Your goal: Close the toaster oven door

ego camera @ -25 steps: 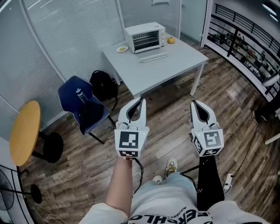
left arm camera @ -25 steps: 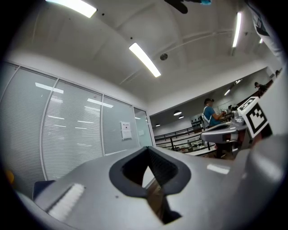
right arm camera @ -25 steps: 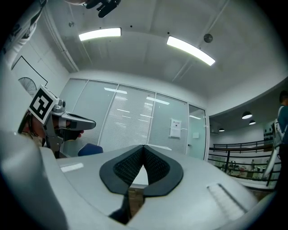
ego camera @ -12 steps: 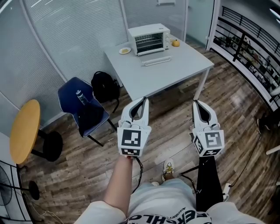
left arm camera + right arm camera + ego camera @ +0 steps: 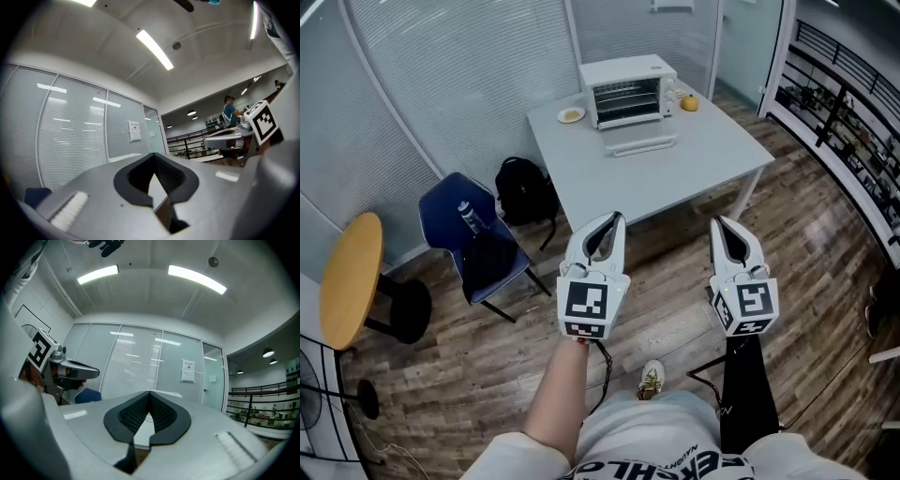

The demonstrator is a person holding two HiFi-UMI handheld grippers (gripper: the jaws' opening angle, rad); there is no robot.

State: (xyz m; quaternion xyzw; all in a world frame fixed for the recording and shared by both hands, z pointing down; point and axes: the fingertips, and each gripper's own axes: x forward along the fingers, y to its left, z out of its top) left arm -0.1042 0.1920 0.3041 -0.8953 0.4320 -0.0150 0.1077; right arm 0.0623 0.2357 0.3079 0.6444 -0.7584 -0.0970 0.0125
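You have stepped nearer: the grey table (image 5: 694, 178) sits closer in the head view.
The toaster oven (image 5: 627, 90) stands at its far edge, door (image 5: 642, 145) down; left gripper (image 5: 612, 221) and right gripper (image 5: 721, 225), both closed and empty, are well short.

1. The right gripper (image 5: 149, 393) is shown with its jaws closed tip to tip; nothing is held between them.
2. The left gripper (image 5: 79, 368) is seen at the left edge.
3. A glass wall (image 5: 136, 373) with blinds is seen behind.
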